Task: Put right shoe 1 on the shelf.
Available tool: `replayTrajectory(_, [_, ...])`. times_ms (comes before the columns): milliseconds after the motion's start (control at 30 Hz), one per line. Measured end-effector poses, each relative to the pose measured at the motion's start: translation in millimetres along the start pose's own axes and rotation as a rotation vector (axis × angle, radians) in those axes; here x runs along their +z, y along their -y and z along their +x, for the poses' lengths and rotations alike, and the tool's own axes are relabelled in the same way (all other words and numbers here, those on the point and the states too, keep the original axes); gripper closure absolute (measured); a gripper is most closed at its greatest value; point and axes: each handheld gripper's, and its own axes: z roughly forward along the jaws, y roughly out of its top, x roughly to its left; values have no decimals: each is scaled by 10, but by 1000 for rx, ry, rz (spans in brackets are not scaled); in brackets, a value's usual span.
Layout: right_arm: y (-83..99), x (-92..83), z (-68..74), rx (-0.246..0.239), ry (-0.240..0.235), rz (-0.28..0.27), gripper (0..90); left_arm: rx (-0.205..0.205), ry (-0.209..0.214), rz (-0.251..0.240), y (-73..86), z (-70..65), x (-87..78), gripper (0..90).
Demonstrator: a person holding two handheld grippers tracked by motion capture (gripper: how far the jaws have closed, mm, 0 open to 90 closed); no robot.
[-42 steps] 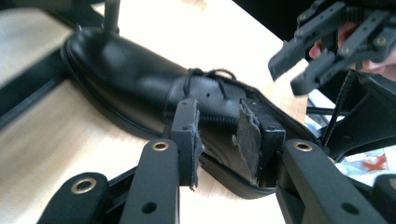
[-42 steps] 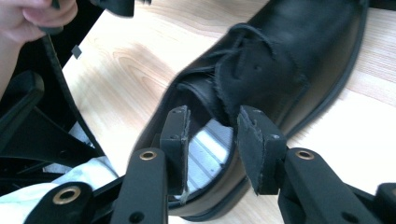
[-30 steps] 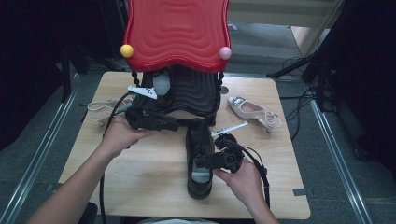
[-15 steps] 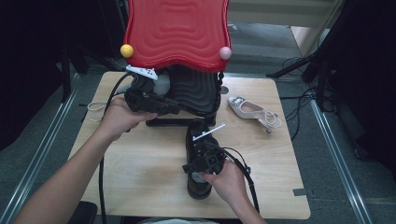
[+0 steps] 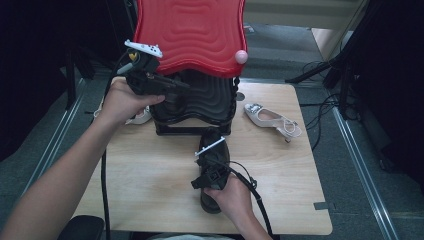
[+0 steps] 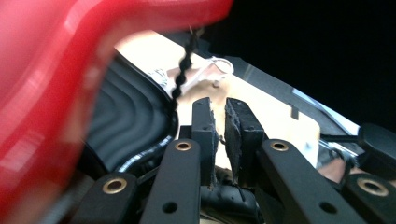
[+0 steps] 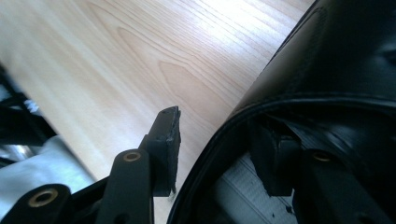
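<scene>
Near the front edge of the pale wooden table (image 5: 150,175), just ahead of the person's right hand (image 5: 235,197), lies a black leather shoe (image 5: 214,150) with a dark lining, its toe aimed at the black ribbed plastic rack (image 5: 200,100) that stands toward the far side. The right gripper (image 7: 219,140) straddles the shoe's collar: in the right gripper view one black jaw stands outside the rim with a gap of bare wood showing beside it, while the other sits down inside the opening, so the jaws are spread around the wall and not yet pressing on it. That collar looks like the sensible hold, since the leather there is folded and stitched, thin enough to pinch and stiffer than the upper. The shoe should be moderately weighty and heavier at the sole, so it may swing or tilt toe-down from a rim grip. Its smooth, slightly glossy surface could slip between the pads unless they bite past the stitched edge. Beyond it, the left gripper (image 5: 150,82), held high beside the rack under the wavy red plastic top (image 5: 192,35), has just been closing, and in the left gripper view its jaws stand nearly together with a narrow gap and nothing between them. Off to the right on the table lies a cream strappy heeled sandal (image 5: 272,120), well apart from the black shoe. Another pale shoe (image 5: 137,116) peeks out beside the left hand (image 5: 122,100).
</scene>
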Motion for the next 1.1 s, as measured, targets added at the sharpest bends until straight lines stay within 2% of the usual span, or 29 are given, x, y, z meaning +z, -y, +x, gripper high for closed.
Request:
replayTrajectory(33, [-1, 27, 16, -15, 26, -4, 583, 0, -7, -2, -45, 0, -25, 825])
replayTrajectory(133, [12, 52, 19, -22, 48, -7, 599, 14, -39, -18, -181, 1, -82, 826])
replayTrajectory(200, [11, 63, 8, -21, 49, -5, 616, 9, -42, -34, -256, 19, -100, 827])
replayTrajectory(267, [13, 76, -1, -43, 54, -7, 639, 10, -53, -39, -329, 27, -113, 832])
replayTrajectory(400, [26, 70, -23, -59, 49, -8, 679, 36, -91, -41, -436, 17, -121, 841])
replayTrajectory(433, [40, 68, -60, -72, 29, -20, 701, 38, -94, -41, -469, 23, -124, 852])
replayTrajectory(500, [46, 63, -80, -66, 13, -21, 718, 39, -98, -33, -527, 48, -121, 895])
replayTrajectory(533, [45, 57, -95, -64, 5, -15, 727, 63, -117, -33, -584, 78, -116, 900])
replayTrajectory(600, [44, 52, -105, -61, 4, -13, 739, 54, -107, -28, -612, 104, -104, 900])
replayTrajectory(700, [76, 15, -172, -45, -20, -8, 787, 36, -131, -15, -675, 168, -39, 900])
replayTrajectory(767, [88, 0, -189, -37, -25, -4, 797, 25, -144, -19, -695, 206, -6, 900])
replayTrajectory(833, [137, -37, -262, -23, -49, 5, 820, 17, -154, -17, -704, 237, 31, 900])
replayTrajectory(933, [215, -130, -378, 3, -94, -18, 856, 3, -158, -4, -702, 272, 84, 900])
replayTrajectory(1033, [243, -190, -416, 12, -105, -34, 865, 4, -162, -4, -704, 283, 92, 900])
replayTrajectory(1100, [287, -272, -489, 31, -130, -58, 874, 4, -176, -4, -695, 295, 105, 894])
